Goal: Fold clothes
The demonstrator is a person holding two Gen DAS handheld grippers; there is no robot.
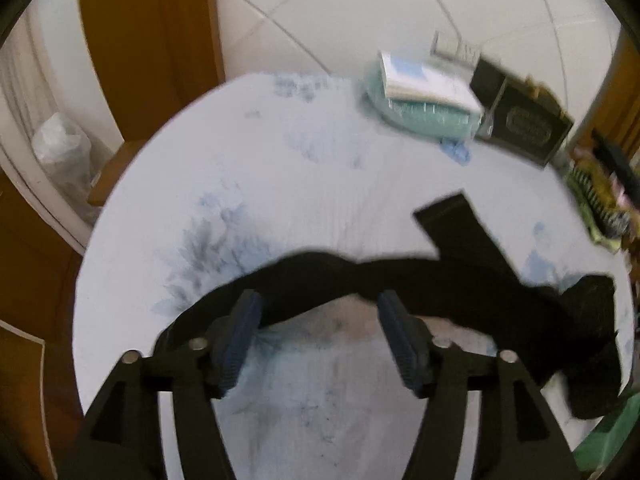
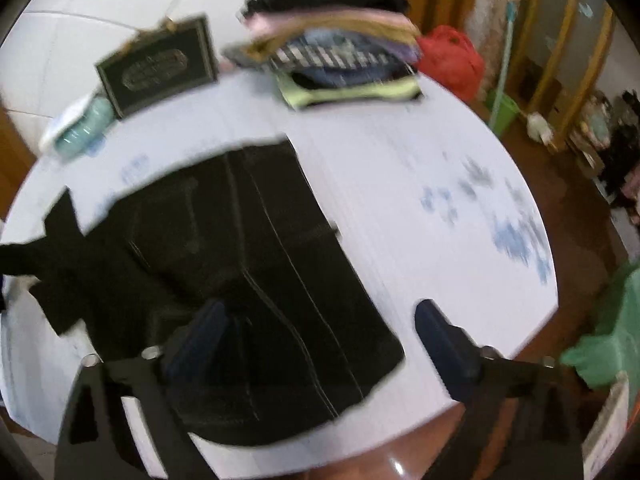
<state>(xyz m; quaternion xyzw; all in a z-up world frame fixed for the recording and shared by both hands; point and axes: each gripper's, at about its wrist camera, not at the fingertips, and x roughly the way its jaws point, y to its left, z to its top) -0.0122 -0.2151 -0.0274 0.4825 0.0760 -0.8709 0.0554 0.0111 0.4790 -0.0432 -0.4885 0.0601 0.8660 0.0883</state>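
Note:
A black garment (image 2: 248, 264) with pale stitch lines lies spread on the white, blue-flowered tablecloth (image 2: 400, 200). In the left wrist view a twisted black part of it (image 1: 400, 280) runs across the table just beyond my left gripper (image 1: 318, 304), which is open and empty, with a flat strip (image 1: 456, 220) pointing away. My right gripper (image 2: 320, 316) is open and empty above the garment's near end; its left finger is over the cloth, its right finger over bare tablecloth. Both views are motion-blurred.
A stack of folded clothes (image 2: 340, 52) sits at the table's far edge, next to a dark framed plaque (image 2: 156, 68) and a teal pack with papers (image 1: 424, 96). A red bag (image 2: 452, 60) and a green bucket (image 2: 504, 108) are on the floor beyond.

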